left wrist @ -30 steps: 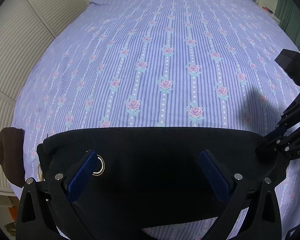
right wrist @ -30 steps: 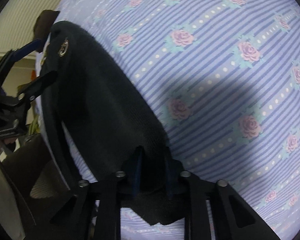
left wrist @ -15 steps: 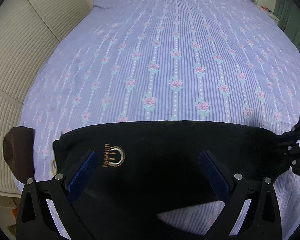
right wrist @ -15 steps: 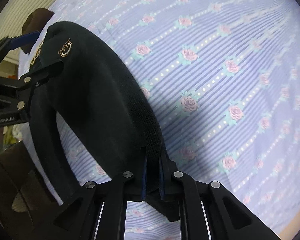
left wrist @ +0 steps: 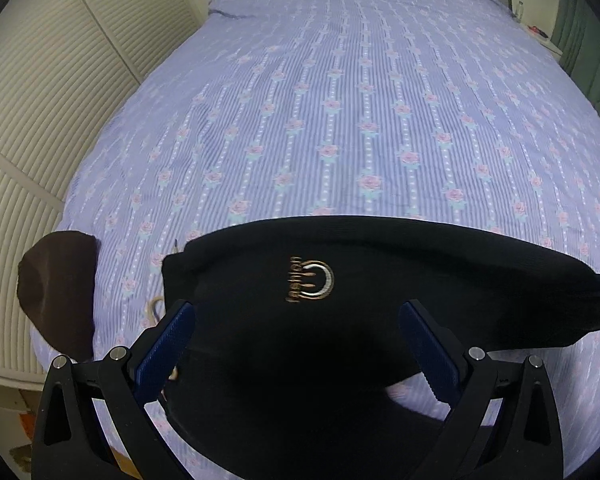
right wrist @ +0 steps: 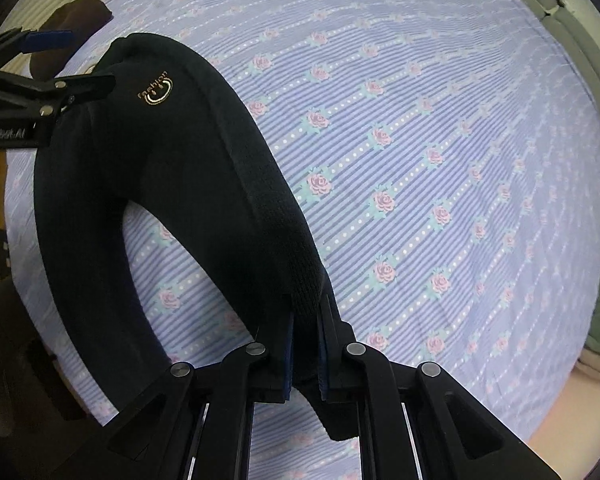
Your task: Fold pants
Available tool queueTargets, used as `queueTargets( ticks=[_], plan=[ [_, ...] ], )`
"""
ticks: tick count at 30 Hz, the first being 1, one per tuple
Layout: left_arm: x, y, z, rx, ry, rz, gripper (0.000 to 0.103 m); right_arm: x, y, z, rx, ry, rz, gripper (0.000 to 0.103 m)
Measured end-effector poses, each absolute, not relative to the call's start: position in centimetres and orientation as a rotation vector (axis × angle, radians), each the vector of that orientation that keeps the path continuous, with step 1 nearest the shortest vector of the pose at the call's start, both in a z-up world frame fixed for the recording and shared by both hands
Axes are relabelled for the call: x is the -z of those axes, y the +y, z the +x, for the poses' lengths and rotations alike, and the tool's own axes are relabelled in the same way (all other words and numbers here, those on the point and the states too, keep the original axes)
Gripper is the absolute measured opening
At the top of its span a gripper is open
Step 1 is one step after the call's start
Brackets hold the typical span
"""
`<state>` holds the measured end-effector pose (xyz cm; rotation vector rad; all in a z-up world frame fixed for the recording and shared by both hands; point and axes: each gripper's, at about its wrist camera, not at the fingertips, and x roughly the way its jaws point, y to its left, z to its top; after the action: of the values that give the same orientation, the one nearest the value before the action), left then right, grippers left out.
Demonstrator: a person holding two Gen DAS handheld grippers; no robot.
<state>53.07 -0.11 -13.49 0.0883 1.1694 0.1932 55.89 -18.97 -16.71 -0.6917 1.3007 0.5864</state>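
Bed: lavender rose-striped sheet (left wrist: 340, 120) fills both views, louvered closet doors (left wrist: 40, 100) on one side
Right gripper (right wrist: 305, 344): pads clamped tight on the waistband end
Left gripper (left wrist: 296, 344): fingers spread wide, nothing pinched
Pants (left wrist: 300, 340): black, gold logo (left wrist: 310, 285) up, lifted off the sheet
Extra: brown cloth (left wrist: 60, 288) at bed edge

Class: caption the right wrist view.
Right gripper clamps black pants' waistband above the floral bedsheet.

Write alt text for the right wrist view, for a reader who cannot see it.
The right gripper is shut on the waistband of black pants, which arch over a purple floral bedsheet. At upper left, the left gripper stands open at the pants' far end, near a gold logo.
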Motion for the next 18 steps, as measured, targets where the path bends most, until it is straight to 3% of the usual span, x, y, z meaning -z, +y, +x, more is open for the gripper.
queueTargets(
  ticks=[10, 15, 18],
  plan=[
    [14.3, 3.8, 56.3, 0.102, 1.110, 0.299, 0.103, 16.8, -17.6, 57.9, -0.469, 1.347, -0.671, 0.010],
    [16.7, 5.5, 58.8, 0.250, 1.156, 0.422, 0.085, 17.7, -16.7, 58.9, -0.402, 1.386, -0.632, 0.010],
    [18.2, 6.8, 59.9, 0.311, 1.183, 0.471, 0.083, 18.4, -16.0, 59.3, -0.354, 1.399, -0.622, 0.010]
  ],
)
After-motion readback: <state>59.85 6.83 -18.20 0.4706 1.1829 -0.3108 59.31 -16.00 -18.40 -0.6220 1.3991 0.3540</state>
